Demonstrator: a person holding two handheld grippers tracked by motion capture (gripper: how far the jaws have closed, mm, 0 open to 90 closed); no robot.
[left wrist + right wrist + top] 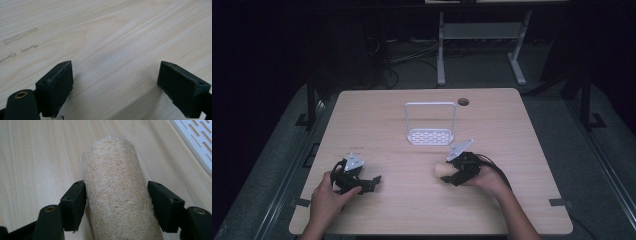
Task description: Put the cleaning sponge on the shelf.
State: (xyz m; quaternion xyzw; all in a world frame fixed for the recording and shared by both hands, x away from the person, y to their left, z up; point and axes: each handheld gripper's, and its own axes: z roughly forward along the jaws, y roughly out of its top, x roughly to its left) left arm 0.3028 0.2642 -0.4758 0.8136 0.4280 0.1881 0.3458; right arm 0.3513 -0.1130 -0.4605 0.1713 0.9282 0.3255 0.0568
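A pale, fibrous loofah roll lies on the wooden table, right of centre. My right gripper reaches it from the right. In the right gripper view the loofah roll runs lengthwise between the two black jaws, and both pads touch its sides, so my right gripper is shut on it. My left gripper rests low over the table at the front left. In the left gripper view its jaws stand wide apart, and my left gripper has only bare wood between them.
A white wire rack with a slotted base and an upright frame stands behind the loofah at the table's middle; its slotted edge lies just beyond the right gripper. A dark round cable hole sits at the back edge.
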